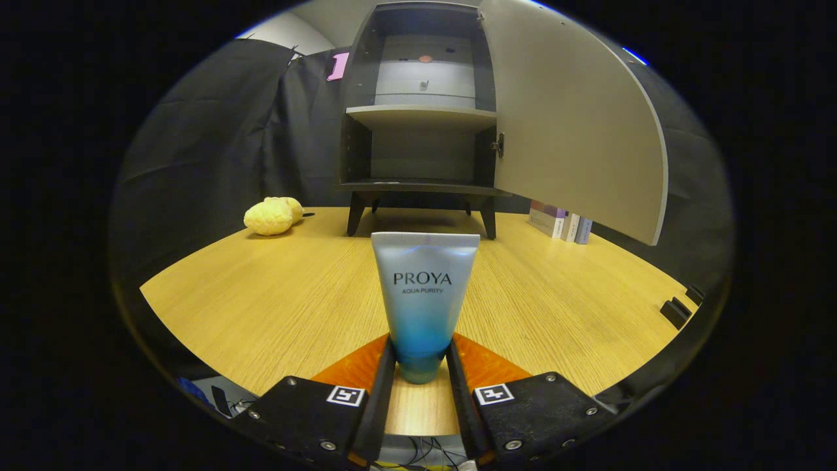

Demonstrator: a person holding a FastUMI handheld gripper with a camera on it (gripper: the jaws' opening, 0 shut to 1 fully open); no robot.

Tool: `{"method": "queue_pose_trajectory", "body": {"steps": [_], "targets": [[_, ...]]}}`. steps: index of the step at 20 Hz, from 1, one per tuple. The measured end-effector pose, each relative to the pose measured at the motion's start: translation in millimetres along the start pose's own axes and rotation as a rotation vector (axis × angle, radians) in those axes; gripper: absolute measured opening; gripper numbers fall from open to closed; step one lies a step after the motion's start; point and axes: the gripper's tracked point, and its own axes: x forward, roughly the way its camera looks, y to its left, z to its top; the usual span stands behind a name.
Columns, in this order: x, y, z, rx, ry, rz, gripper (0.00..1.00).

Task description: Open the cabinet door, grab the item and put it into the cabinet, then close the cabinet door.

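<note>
- Holding the tube (425, 301) is where you stand now: your gripper (422, 366) is closed on its lower end, both fingers pressing its sides near the cap, and the tube stands upright between them.
- Whether the tube rests on the bench (261, 307) or is lifted just clear of it, I cannot tell.
- The first step looks done: the cabinet (418, 111) straight ahead of your gripper, well beyond the tube, has its door (575, 124) swung wide to the right.
- The grab looks done too, or nearly so.
- Left for you: carry the tube forward, set it inside on the middle shelf (422, 118) or the cabinet floor below it, let go, then swing the door closed.
- A yellow lumpy thing (271, 216) lies ahead to the left and some boxes (562, 226) ahead to the right under the door; both sit off your straight path.
</note>
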Motion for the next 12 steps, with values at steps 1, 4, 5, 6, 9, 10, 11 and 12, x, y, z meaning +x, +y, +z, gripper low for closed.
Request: {"method": "queue_pose_trajectory", "body": {"steps": [1,4,5,6,9,10,11,12], "targets": [[-0.9,-1.8,0.7,0.001,0.004,-0.007,0.47],[-7.5,-4.4,15.9,0.005,-0.007,-0.014,0.46],[-10.2,-5.1,23.4,0.009,-0.011,-0.013,0.46],[-12.6,-5.6,33.0,0.013,-0.014,-0.015,0.46],[-19.0,-3.7,64.4,0.004,-0.020,-0.016,0.46],[-21.9,-2.1,76.3,0.001,-0.025,-0.010,0.46],[-26.7,-1.4,89.5,-0.003,-0.031,-0.007,0.46],[-31.0,0.3,103.0,-0.008,-0.037,-0.002,0.46]]}}
